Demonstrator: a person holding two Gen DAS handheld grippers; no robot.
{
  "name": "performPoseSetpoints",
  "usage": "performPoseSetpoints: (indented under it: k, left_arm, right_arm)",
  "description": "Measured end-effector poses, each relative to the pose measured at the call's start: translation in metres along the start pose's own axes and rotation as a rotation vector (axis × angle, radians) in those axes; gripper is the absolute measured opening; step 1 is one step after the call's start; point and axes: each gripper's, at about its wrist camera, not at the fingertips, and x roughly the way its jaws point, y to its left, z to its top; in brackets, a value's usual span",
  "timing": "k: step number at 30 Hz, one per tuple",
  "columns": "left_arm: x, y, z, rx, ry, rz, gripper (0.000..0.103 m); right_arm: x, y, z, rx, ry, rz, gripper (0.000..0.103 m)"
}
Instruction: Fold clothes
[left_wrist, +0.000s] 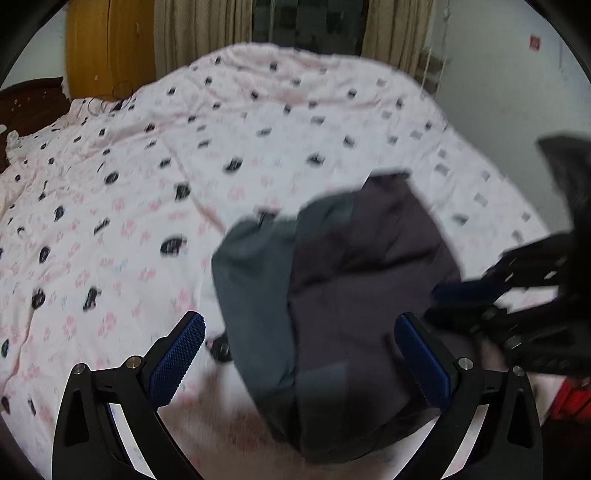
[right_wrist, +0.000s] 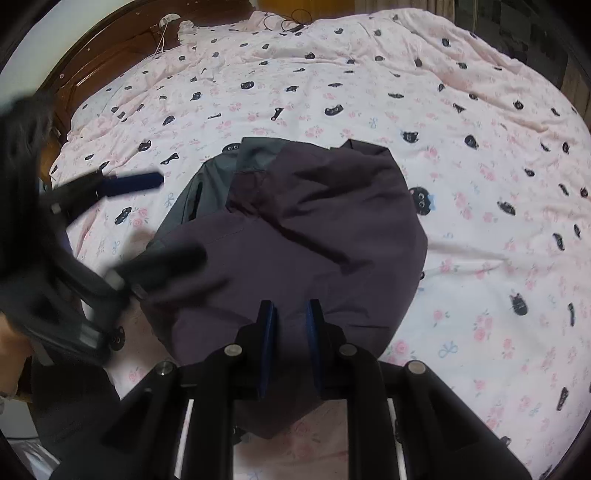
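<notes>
Bedroom scene. Bed (left_wrist: 258, 122) covered by a pale pink sheet (right_wrist: 480, 206) printed with black cat faces and pink flowers, wrinkled in places. Dark wood headboard (right_wrist: 110, 48) at the far left end. Orange-brown wooden panel (left_wrist: 110, 48) behind the bed, beige curtains (left_wrist: 203, 29) flanking a dark window (left_wrist: 306, 22). White wall (left_wrist: 517, 81) to the right. Lighting soft and even.

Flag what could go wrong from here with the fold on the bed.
1. The right gripper has narrow jaws around the jacket's near edge; a thin bite on slick fabric could slip.
2. The left gripper is wide open and motion-blurred, holding nothing, so the fold may spring open.
3. The quilt is soft; dragging could bunch it.
</notes>
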Motion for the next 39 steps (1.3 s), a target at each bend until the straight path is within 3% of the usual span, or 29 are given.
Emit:
performPoseSetpoints:
  k: [4,7,13,17,18,20,22,27,39]
  left_arm:
    - [0.027,0.006,-0.024,-0.061,0.025,-0.045,0.103]
    - [0.033,0.004,-0.031,-0.060,0.005,-0.020,0.103]
    - [0.021,0.008,-0.028,-0.083,-0.004,-0.049,0.103]
    - [-0.011,0.014,-0.028,-0.120,-0.074,-0.077,0.103]
    - [-0.020,0.015,-0.028,-0.122,-0.092,-0.079,0.103]
    - [-0.035,0.018,-0.026,-0.126,-0.120,-0.091,0.103]
    - [-0.048,0.023,-0.025,-0.143,-0.139,-0.114,0.103]
    - [-0.059,0.033,-0.022,-0.213,-0.126,-0.177,0.102]
    - [-0.062,0.014,-0.028,-0.236,-0.126,-0.167,0.102]
  right_arm:
    - [0.013,0.002,-0.009,-0.019,0.005,-0.012,0.019]
    - [0.021,0.010,-0.012,-0.033,-0.007,-0.045,0.020]
    - [0.014,0.012,-0.015,-0.009,-0.035,-0.046,0.020]
    - [-0.005,0.014,-0.020,0.016,-0.082,-0.045,0.020]
    - [-0.012,0.015,-0.021,0.023,-0.098,-0.045,0.025]
    - [-0.028,0.015,-0.024,0.050,-0.143,-0.038,0.060]
    - [-0.048,0.014,-0.029,0.082,-0.207,-0.028,0.073]
    - [-0.071,0.007,-0.042,0.138,-0.265,-0.015,0.073]
    - [-0.071,-0.012,-0.073,0.298,-0.272,0.030,0.073]
